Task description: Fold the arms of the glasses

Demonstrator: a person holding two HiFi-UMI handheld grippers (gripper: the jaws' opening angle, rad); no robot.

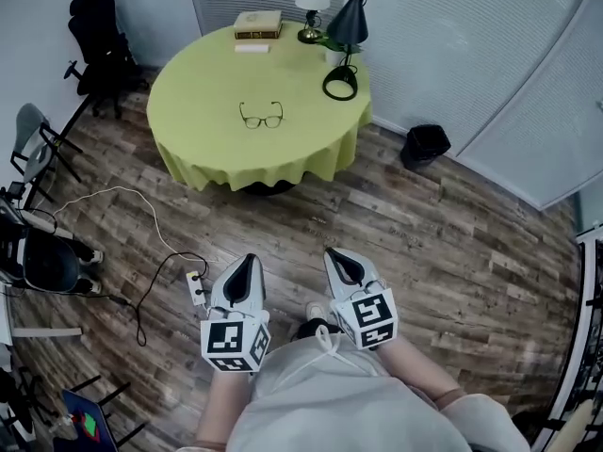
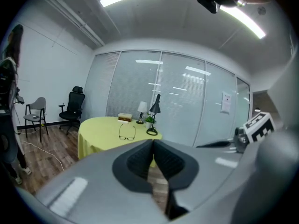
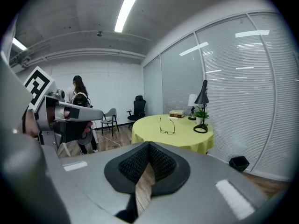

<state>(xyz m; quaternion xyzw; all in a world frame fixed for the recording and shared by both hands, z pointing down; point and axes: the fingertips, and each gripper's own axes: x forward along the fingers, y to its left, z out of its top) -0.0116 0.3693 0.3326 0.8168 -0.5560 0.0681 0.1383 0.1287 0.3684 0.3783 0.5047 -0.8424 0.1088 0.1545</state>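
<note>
A pair of dark-framed glasses [image 1: 261, 117] lies with its arms spread on the round table's yellow-green cloth [image 1: 198, 92], far from both grippers; it shows too in the left gripper view [image 2: 126, 133] and the right gripper view [image 3: 166, 126]. My left gripper [image 1: 249, 262] hovers over the wood floor well short of the table, jaws shut on nothing. Beside it, my right gripper [image 1: 337, 257] is also shut and empty. In each gripper view the black pads [image 2: 153, 158] [image 3: 148, 163] meet at the tips.
On the table's far side stand a black desk lamp [image 1: 345, 36], a white lamp [image 1: 312, 3], a small plant and a stack of books [image 1: 257, 24]. A black bin [image 1: 425, 145] sits right of the table. Chairs [image 1: 99, 50] stand left; a white cable and power strip [image 1: 196, 288] lie on the floor.
</note>
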